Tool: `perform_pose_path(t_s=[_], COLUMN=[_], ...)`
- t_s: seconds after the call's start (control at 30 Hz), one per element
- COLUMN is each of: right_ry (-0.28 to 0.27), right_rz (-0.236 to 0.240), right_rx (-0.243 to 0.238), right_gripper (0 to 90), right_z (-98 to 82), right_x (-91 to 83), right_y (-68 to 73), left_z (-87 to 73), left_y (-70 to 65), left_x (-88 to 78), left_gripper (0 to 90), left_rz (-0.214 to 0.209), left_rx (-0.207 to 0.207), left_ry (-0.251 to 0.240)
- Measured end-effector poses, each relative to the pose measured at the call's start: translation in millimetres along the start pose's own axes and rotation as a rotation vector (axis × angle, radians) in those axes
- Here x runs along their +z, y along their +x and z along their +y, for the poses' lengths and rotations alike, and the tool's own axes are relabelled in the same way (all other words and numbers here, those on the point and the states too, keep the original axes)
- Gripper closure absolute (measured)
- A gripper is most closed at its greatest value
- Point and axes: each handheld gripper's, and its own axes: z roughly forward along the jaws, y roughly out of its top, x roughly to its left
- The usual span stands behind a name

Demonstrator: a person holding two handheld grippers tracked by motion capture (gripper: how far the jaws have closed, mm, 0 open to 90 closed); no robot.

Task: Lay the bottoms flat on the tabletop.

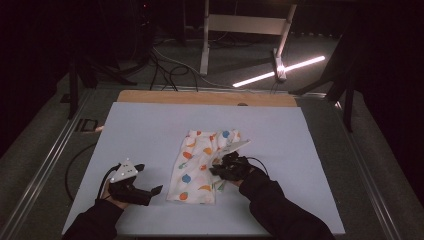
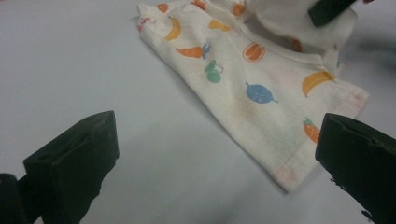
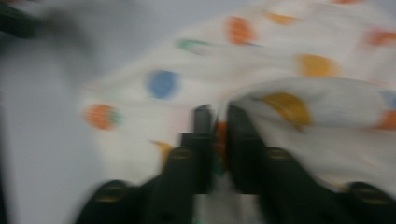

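Garment (image 1: 196, 167), one, fruit-printed, grippers, two

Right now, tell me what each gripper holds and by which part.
The right gripper pinches a fold of the white fruit-printed cloth near its right edge; the left gripper holds nothing.

My work lies on a pale blue mat (image 1: 150, 130) over a wooden table (image 1: 200, 96). Beyond it, cables (image 1: 167, 67) cross the floor beside a glowing light bar (image 1: 280, 71).
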Motion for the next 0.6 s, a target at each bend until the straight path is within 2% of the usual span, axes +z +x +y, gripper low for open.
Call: perform_pose_path(t_s=[0.03,0.07,0.13,0.23,0.33,0.5,0.6], right_ry=[-0.009,-0.018,-0.032,-0.057,-0.062,-0.01,-0.003], right_rz=[0.036,0.04,0.032,-0.011,-0.026,-0.009,-0.004], right_rx=[-0.004,-0.011,-0.025,-0.034,-0.039,-0.079,-0.14], right_gripper=[67.5,65.9,58.7,58.1,60.5,61.7,61.3], right_z=[0.9,0.9,-0.9,-7.0,-22.8,-49.6,-52.4], right_x=[1.4,1.4,-4.0,-18.4,-30.7,-18.0,-7.1], right_y=[1.6,2.8,1.8,0.0,-1.1,3.3,10.8], left_z=[-0.2,-0.4,-0.7,-0.6,-0.4,0.5,0.7], left_y=[0.0,0.1,0.4,0.8,0.9,0.6,0.2], left_x=[-0.1,-0.4,-0.8,-1.0,-0.9,0.0,-0.6], left_gripper=[0.2,0.2,0.2,0.2,0.2,0.2,0.2], left_rz=[-0.002,-0.004,-0.006,-0.007,-0.006,-0.006,-0.005], left_rx=[-0.001,-0.002,-0.002,-0.006,-0.006,-0.006,0.001], left_ry=[-0.005,-0.006,-0.007,-0.009,-0.011,-0.011,-0.011])
